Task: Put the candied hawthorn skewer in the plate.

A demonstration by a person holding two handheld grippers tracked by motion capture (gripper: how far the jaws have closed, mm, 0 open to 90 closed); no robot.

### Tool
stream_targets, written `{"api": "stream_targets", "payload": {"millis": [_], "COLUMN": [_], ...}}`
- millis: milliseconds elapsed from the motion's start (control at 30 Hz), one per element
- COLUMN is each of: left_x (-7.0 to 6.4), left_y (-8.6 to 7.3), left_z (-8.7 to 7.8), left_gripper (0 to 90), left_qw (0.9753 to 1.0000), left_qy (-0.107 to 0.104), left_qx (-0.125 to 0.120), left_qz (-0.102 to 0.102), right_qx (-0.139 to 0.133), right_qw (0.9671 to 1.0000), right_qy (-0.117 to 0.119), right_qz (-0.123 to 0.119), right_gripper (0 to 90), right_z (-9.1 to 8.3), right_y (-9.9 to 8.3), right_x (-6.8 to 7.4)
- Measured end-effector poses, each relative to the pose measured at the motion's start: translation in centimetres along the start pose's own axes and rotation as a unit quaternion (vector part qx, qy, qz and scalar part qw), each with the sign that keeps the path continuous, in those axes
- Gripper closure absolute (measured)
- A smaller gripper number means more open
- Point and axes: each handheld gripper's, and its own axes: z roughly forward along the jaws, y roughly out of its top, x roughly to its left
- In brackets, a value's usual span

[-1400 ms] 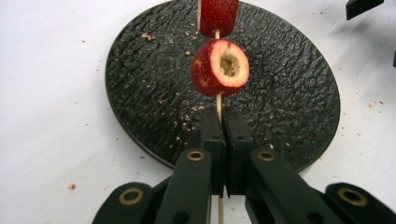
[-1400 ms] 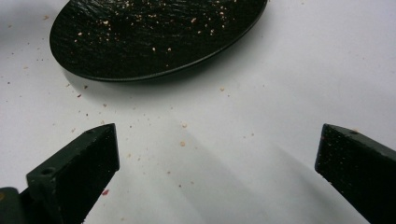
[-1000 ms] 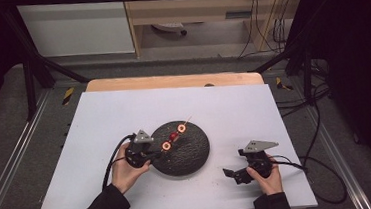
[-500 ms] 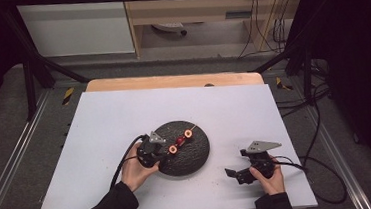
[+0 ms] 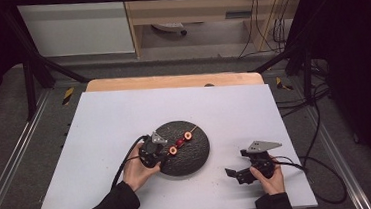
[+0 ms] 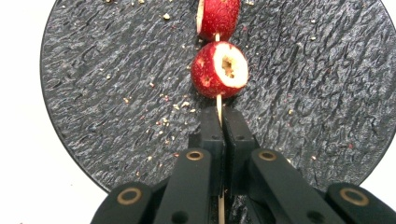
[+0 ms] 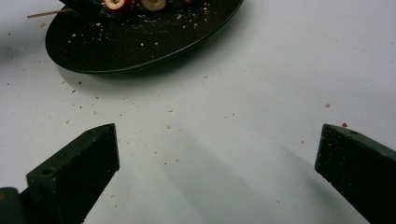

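- At the left of the high view, the person's left hand (image 5: 137,169) holds the left gripper (image 5: 158,154) at the near-left edge of the dark plate (image 5: 197,153); a black cable (image 5: 123,164) loops back from it toward the sleeve
- In the left gripper view, the left gripper (image 6: 223,122) has its two black jaws pressed together, clamped on the thin wooden skewer (image 6: 219,103), which runs up between them and out over the plate (image 6: 93,84)
- Just beyond the jaw tips on the skewer sits a red fruit slice (image 6: 219,69), its pale cut face with a small hollow turned toward the camera; a second red slice (image 6: 217,17) sits right behind it on the same stick, touching or nearly touching it
- In the high view the skewer (image 5: 181,140) lies slanted across the plate, pointing away and to the right, with a further slice (image 5: 188,136) near its far end
- Pale crumbs (image 6: 159,122) are scattered over the plate's rough, dark surface
- The plate rests near the middle of the white table (image 5: 124,114)
- To the right, well apart from the plate, the person's right hand (image 5: 269,178) holds the right gripper (image 5: 239,174) low over the table
- In the right gripper view, the right gripper (image 7: 217,158) has its jaws spread wide with nothing between them, over bare crumb-dotted table (image 7: 261,70), with the plate (image 7: 140,42) farther off at the upper left
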Motion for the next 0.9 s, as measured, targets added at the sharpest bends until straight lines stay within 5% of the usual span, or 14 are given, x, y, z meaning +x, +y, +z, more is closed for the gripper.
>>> {"api": "stream_targets", "payload": {"millis": [400, 900], "left_x": [0.3, 2.2], "left_y": [-0.6, -2.6], "left_z": [-1.6, -4.8], "left_gripper": [63.2, 29.6], "left_qw": [0.9995, 0.9976], "left_qy": [-0.014, -0.028], "left_qx": [-0.029, -0.061], "left_qz": [0.004, 0.017], "right_qx": [0.000, -0.005], "right_qw": [1.0000, 1.0000], "right_qy": [-0.001, 0.000], "right_qz": [0.002, 0.006], "right_gripper": [0.5, 0.5], "right_z": [-0.1, -0.3], "right_y": [-0.1, 0.0], "right_x": [0.0, -0.1]}}
